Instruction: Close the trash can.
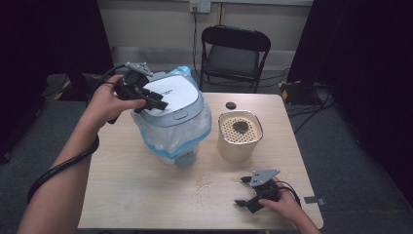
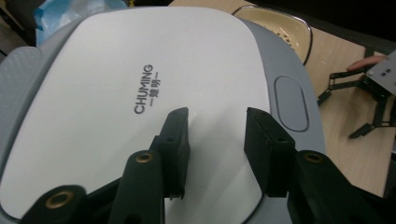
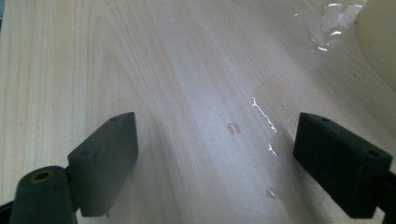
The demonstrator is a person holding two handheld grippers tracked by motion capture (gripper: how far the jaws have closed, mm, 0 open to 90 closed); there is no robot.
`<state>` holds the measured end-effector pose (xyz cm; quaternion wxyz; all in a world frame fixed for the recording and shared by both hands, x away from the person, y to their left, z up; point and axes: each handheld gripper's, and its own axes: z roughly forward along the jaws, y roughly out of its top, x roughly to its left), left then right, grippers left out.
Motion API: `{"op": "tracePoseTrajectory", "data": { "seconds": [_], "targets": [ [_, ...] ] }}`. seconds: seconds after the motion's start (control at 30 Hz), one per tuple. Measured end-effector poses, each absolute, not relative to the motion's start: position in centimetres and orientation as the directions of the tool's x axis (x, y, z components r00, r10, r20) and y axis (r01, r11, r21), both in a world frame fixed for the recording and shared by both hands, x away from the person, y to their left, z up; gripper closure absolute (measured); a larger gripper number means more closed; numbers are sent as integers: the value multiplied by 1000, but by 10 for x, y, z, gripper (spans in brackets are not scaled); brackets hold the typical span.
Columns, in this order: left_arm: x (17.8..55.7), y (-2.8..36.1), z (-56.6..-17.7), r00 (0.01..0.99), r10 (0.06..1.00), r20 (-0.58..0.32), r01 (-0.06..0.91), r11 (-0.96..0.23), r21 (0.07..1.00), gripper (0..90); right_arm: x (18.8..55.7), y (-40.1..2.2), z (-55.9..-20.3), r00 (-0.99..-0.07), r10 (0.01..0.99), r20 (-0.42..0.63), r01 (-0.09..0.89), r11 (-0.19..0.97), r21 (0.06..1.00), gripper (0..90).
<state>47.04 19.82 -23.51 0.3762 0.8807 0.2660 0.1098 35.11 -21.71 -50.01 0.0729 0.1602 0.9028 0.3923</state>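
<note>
Where spilled water (image 1: 204, 184) lies, cream container (image 1: 238, 136).

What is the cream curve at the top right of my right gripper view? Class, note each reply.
Observer: It is a cream container; a dark clump lies on its perforated insert.
Operator: Where are the left tongs?
Observer: The left tongs are open over the white lid of a grey bin, with nothing between them.
Operator: Is that bin lined?
Observer: Yes, a clear plastic bag hangs around its body.
</note>
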Motion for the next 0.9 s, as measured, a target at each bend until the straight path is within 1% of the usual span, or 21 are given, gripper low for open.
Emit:
{"op": "tracePoseTrajectory", "data": {
  "seconds": [0.13, 0.17, 0.23, 0.3, 0.53, 0.57, 0.6, 0.7, 0.8, 0.9],
  "targets": [
    [474, 196, -238, 817, 576, 3, 386, -552, 739, 645, 351, -217, -500, -938, 346, -6, 232, 641, 732, 133],
    [476, 194, -240, 815, 579, -8, 380, -524, 762, 663, 351, -217, -500, -938, 346, -6, 232, 641, 732, 132],
    [478, 192, -243, 808, 589, -20, 382, -499, 778, 700, 351, -217, -500, -938, 347, -6, 232, 641, 732, 133],
    [480, 190, -244, 804, 594, -21, 380, -487, 787, 716, 351, -217, -500, -938, 346, -6, 232, 641, 732, 133],
    [479, 188, -245, 803, 595, -19, 378, -485, 788, 752, 351, -217, -500, -938, 346, -6, 232, 641, 732, 133],
    [479, 186, -246, 807, 591, 11, 366, -515, 775, 771, 351, -217, -500, -938, 347, -6, 232, 641, 732, 133],
    [479, 186, -246, 807, 591, 11, 366, -515, 775, 790, 351, -217, -500, -938, 347, -6, 232, 641, 732, 133],
    [478, 182, -251, 811, 585, -23, 361, -470, 805, 795, 351, -217, -500, -938, 346, -6, 231, 641, 732, 129],
    [478, 180, -252, 810, 586, -19, 355, -463, 812, 803, 351, -217, -500, -938, 345, -6, 231, 642, 731, 129],
    [478, 178, -250, 816, 578, -6, 350, -485, 801, 801, 351, -217, -500, -939, 345, -8, 229, 641, 732, 129]
  ]
}}
